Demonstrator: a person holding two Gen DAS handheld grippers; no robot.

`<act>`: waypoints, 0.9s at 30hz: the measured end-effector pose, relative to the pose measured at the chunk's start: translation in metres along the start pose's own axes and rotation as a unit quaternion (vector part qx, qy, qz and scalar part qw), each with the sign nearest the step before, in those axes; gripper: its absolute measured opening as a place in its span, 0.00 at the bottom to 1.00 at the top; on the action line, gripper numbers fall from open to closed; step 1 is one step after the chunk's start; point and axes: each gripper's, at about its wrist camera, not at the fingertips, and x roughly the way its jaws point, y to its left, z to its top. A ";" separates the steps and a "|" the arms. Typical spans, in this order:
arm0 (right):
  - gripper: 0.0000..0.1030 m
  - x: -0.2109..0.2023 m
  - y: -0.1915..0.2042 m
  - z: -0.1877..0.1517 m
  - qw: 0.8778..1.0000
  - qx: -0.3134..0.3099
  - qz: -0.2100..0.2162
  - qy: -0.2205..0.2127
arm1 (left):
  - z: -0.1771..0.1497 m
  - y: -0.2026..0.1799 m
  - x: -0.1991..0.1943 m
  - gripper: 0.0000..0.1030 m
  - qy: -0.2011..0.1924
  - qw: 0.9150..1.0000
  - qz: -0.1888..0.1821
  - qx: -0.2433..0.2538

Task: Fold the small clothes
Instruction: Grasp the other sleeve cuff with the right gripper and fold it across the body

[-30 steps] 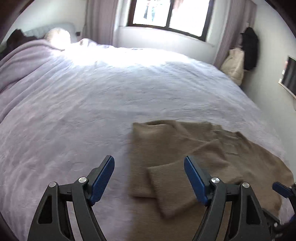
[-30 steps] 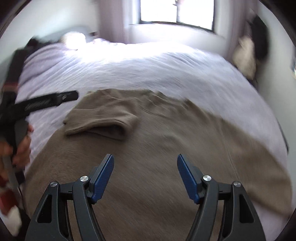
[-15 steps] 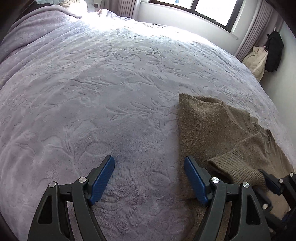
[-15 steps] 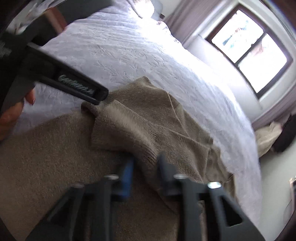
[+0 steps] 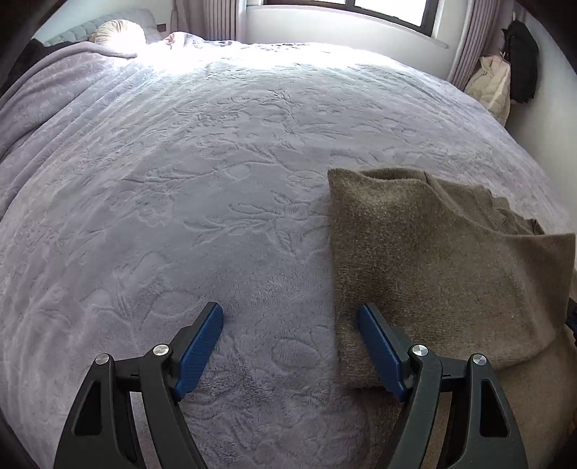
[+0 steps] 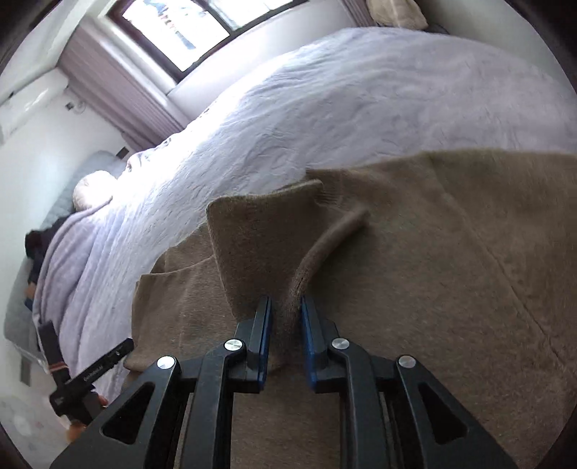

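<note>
The brown knit sweater (image 6: 414,274) lies spread on the lilac bedspread (image 5: 216,187), its body reaching ahead of and to the right of the right gripper (image 6: 285,317). The sleeve (image 6: 267,238) is raised off the body, its cuff end entering between the blue pads. The right gripper is clamped on this sleeve, with the jaws nearly together and knit fabric bunched between them.

The left gripper (image 5: 290,346) is spread wide and holds nothing. Its right finger (image 5: 378,346) lies at the sweater's left edge (image 5: 333,252); its left finger (image 5: 200,346) is over bare bedspread.

Judged step: carry the sleeve across the body to form a fold.

Procedure for a clean fold:
- Keep the right grip firm; the knit looks soft and thick and may slip if the grip loosens
- Move the sleeve low and flat, so that the body beneath is not dragged
- Use the left gripper to press on the sweater's left edge as an anchor
- Lay the sleeve straight, parallel to the side edge, before opening the jaws

A window (image 6: 173,32) and curtains (image 6: 119,75) lie beyond the bed
</note>
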 end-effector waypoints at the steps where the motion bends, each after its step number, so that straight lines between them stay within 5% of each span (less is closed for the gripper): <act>1: 0.30 0.001 -0.008 0.000 1.000 0.024 0.016 0.005 | 0.000 -0.002 0.000 0.76 -0.001 1.000 0.005 0.003; 4: 0.47 0.000 -0.019 0.004 0.995 0.070 0.077 -0.007 | 0.006 -0.002 -0.008 0.76 -0.002 1.000 -0.005 -0.002; 8: 0.49 0.019 -0.017 0.017 0.987 0.100 0.126 -0.006 | 0.018 -0.007 -0.016 0.76 -0.016 1.000 -0.002 -0.008; 9: 0.47 0.026 -0.019 0.019 0.984 0.115 0.132 -0.001 | 0.020 -0.011 -0.015 0.76 -0.014 1.000 -0.002 -0.004; 10: 0.26 0.029 -0.022 0.021 0.983 0.128 0.135 0.002 | 0.021 -0.015 -0.012 0.76 -0.013 1.000 0.003 0.002; 11: 0.09 0.030 -0.022 0.023 0.983 0.135 0.125 0.003 | 0.022 -0.020 -0.009 0.76 -0.016 1.000 0.017 0.012; 15: 0.06 -0.024 -0.004 0.022 0.993 0.050 0.065 -0.088 | 0.016 -0.029 0.002 0.76 -0.016 0.998 0.045 0.036; 17: 0.06 -0.045 -0.003 0.016 0.993 0.012 0.026 -0.114 | 0.015 -0.027 0.006 0.89 -0.012 0.999 0.034 0.028; 20: 0.07 -0.036 -0.030 0.004 0.997 0.023 -0.033 -0.071 | 0.014 -0.029 0.011 0.93 -0.010 0.999 0.036 0.032; 22: 0.07 -0.021 -0.052 -0.008 0.998 0.060 -0.021 -0.030 | 0.013 -0.030 0.009 0.93 -0.011 0.999 0.040 0.034; 27: 0.11 -0.041 -0.056 -0.013 0.996 0.073 -0.019 -0.040 | 0.017 -0.027 -0.011 0.93 -0.024 0.998 0.052 0.038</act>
